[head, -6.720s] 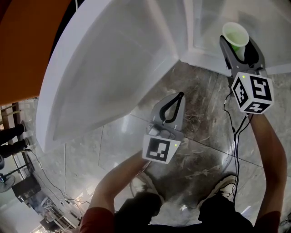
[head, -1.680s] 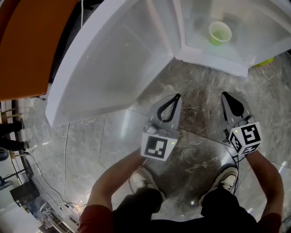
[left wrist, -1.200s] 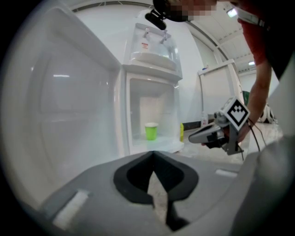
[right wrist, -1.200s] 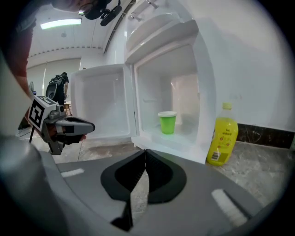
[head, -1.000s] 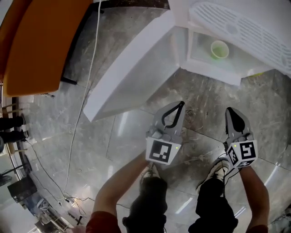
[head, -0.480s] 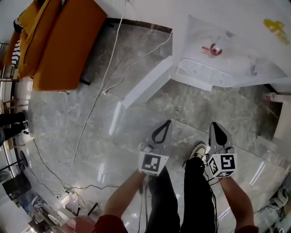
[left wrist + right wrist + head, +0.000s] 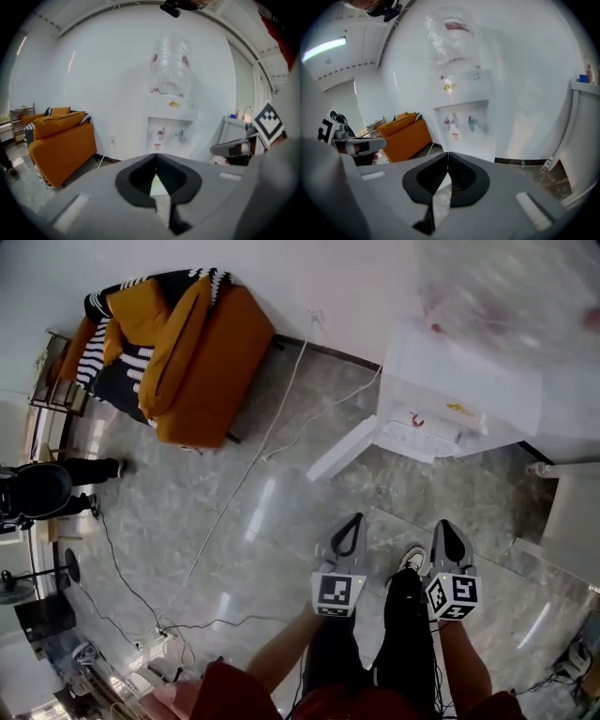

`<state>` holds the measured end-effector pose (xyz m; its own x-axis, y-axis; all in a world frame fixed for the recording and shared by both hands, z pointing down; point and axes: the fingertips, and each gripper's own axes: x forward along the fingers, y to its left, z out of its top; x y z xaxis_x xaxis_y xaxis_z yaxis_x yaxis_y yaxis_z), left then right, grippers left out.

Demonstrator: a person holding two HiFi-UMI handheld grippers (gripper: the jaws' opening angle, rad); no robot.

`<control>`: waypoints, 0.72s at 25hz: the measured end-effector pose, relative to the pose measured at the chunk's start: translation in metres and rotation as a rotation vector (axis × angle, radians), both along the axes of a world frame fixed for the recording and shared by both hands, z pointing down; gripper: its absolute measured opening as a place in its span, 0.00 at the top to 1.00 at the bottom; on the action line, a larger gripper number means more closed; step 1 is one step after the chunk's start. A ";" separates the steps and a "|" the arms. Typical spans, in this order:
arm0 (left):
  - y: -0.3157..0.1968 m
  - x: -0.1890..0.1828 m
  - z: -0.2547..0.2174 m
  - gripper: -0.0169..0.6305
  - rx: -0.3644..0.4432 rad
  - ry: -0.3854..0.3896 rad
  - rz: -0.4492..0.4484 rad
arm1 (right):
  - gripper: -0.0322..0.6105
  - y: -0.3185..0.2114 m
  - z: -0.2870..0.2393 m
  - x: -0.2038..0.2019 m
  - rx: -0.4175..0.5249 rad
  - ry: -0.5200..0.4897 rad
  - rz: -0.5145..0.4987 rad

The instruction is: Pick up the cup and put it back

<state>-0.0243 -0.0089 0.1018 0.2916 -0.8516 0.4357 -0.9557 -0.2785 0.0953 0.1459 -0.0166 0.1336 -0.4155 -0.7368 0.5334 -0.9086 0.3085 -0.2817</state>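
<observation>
The cup is out of sight in every view. The white water dispenser [image 7: 459,381] stands ahead with its low cabinet door [image 7: 342,448] swung open, and the compartment behind that door is hidden from above. My left gripper [image 7: 352,519] and right gripper [image 7: 443,524] hang side by side over the marble floor, well short of the dispenser. In the left gripper view the left gripper [image 7: 156,154] is shut with nothing in it and faces the dispenser [image 7: 171,126]. The right gripper [image 7: 448,153] is shut and empty too, with the dispenser [image 7: 461,117] in front of it.
An orange sofa [image 7: 187,352] stands at the left by the wall. Cables [image 7: 253,465] trail across the floor. A white cabinet [image 7: 572,512] is at the right, with a small bottle [image 7: 539,468] at its foot. A person [image 7: 42,488] stands far left.
The head view has risen far above the floor and both grippers came up with it, both shut. The green cup, seen inside the low compartment earlier, is no longer visible.
</observation>
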 end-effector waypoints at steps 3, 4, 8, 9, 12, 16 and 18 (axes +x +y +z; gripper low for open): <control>-0.001 -0.001 -0.050 0.97 0.010 -0.003 0.004 | 0.95 0.001 -0.049 0.002 0.010 -0.015 0.013; -0.001 -0.001 -0.065 0.97 0.014 -0.002 0.004 | 0.95 0.003 -0.063 0.002 0.011 -0.017 0.007; -0.008 0.007 -0.127 0.97 0.032 0.016 0.026 | 0.95 0.002 -0.121 0.009 0.036 -0.038 -0.017; -0.009 0.010 -0.143 0.97 0.041 0.020 0.033 | 0.95 0.000 -0.137 0.012 0.053 -0.031 -0.013; -0.017 0.010 -0.190 0.97 0.101 -0.005 0.059 | 0.95 -0.009 -0.182 0.014 0.132 -0.004 0.000; -0.016 0.012 -0.239 0.97 0.158 -0.026 0.071 | 0.95 -0.008 -0.231 0.023 0.207 0.030 0.011; -0.013 0.014 -0.255 0.97 0.160 -0.011 0.059 | 0.95 -0.005 -0.255 0.034 0.260 0.073 0.038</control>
